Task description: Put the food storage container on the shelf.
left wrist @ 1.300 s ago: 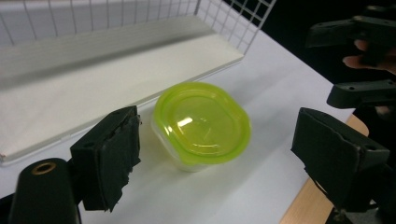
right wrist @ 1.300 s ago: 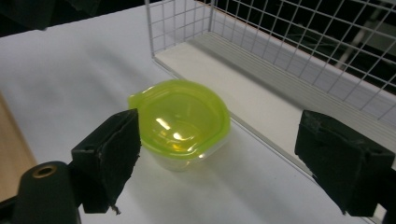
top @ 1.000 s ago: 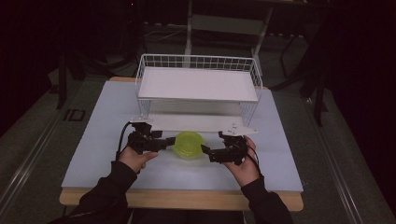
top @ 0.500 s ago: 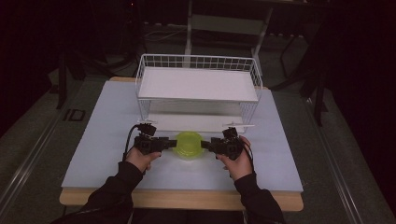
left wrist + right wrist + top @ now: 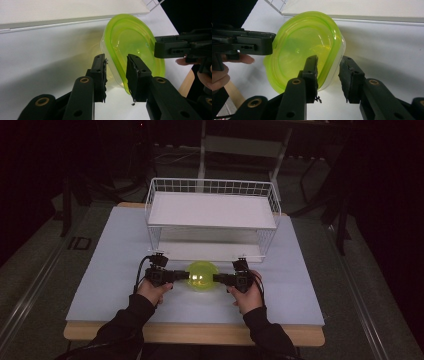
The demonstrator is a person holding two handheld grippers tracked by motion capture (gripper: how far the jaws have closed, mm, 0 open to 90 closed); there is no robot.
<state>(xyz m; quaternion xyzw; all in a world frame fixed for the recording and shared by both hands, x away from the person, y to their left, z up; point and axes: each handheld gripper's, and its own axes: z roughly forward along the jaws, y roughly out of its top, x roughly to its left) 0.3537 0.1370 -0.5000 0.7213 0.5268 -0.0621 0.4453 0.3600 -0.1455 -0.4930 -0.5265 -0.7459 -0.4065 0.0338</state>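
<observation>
A lime-green see-through container [image 5: 201, 276] with a lid sits on the white table, just in front of the rack. My left gripper [image 5: 186, 275] reaches it from the left and my right gripper [image 5: 216, 278] from the right. In the left gripper view the jaws of the left gripper [image 5: 116, 58] have just been closing and press on the container's rim [image 5: 130, 42]. In the right gripper view the right gripper [image 5: 329, 59] has also been closing. The container [image 5: 304, 45] has its rim between those jaws, with a gap still at the outer pad.
A white wire rack [image 5: 212, 210] with a flat shelf stands right behind the container. The pale table top [image 5: 115, 265] stretches to both sides, and its wooden front edge [image 5: 200, 334] lies under the person's forearms. Dark floor surrounds the table.
Both hands have moved inward and down to the container's two sides. Both pairs of jaws have narrowed around its rim.
</observation>
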